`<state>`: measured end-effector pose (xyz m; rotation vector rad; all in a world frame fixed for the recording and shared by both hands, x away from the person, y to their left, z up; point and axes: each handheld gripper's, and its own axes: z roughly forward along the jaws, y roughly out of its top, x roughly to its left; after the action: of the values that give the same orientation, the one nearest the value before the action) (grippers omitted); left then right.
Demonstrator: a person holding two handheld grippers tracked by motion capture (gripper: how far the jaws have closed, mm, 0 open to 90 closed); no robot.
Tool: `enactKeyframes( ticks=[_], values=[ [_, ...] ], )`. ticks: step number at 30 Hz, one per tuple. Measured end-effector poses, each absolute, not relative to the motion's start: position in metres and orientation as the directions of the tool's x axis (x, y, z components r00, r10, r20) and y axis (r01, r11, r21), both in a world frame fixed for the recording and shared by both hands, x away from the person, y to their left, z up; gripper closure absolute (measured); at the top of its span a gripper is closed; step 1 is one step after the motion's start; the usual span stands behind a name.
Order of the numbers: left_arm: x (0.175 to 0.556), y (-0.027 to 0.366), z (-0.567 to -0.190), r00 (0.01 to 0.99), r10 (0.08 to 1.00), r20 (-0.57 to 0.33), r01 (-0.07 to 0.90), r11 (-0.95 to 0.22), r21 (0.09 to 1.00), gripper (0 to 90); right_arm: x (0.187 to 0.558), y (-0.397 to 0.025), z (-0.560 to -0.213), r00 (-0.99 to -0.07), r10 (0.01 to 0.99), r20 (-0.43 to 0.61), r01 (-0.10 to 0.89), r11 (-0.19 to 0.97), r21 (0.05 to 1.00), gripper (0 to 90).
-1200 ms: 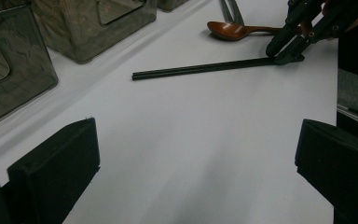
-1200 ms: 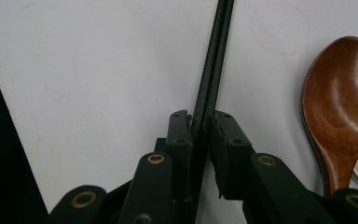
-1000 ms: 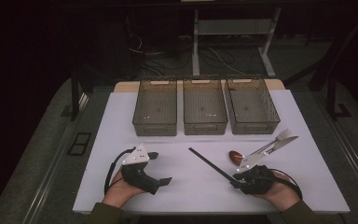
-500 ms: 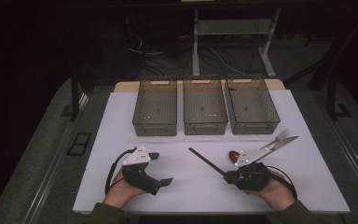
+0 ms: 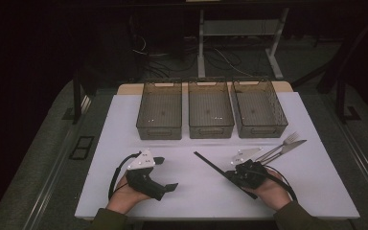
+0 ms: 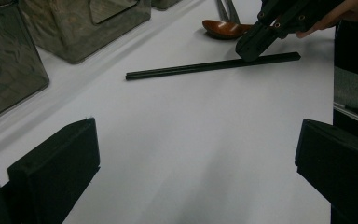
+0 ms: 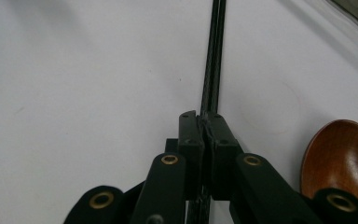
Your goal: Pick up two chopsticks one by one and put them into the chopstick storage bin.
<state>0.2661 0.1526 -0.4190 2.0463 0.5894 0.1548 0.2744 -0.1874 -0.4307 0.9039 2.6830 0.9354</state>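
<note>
The right gripper (image 7: 207, 128) has its jaws closed on the black chopsticks (image 7: 213, 60), which lie on the counter (image 5: 196, 191) at lower centre. The grasp looks made; next comes a level lift toward the bins (image 5: 211, 112). The left gripper (image 5: 159, 173) rests, jaws apart.

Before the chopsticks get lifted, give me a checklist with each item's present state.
1. Right hand-held gripper shut on the chopsticks: ok.
2. Both sticks between the jaws: cannot tell.
3. Grip near the sticks' middle: not ok, it sits toward one end.
4. Wooden spoon apart from the jaws: ok, but close.
5. Three bins empty: ok.
6. Left hand-held gripper open and apart from the sticks: ok.
</note>
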Motion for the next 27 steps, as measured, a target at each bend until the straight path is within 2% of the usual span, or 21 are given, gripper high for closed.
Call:
enactKeyframes(
  ticks=[27],
  values=[
    [0.2655, 0.1519, -0.4189, 0.878, 0.461, -0.126, 0.342, -0.422, 0.84, 0.0, 0.273, -0.1872, -0.4335, -0.808, 0.588, 0.039, 0.491, 0.636, 0.596, 84.0]
  ],
)
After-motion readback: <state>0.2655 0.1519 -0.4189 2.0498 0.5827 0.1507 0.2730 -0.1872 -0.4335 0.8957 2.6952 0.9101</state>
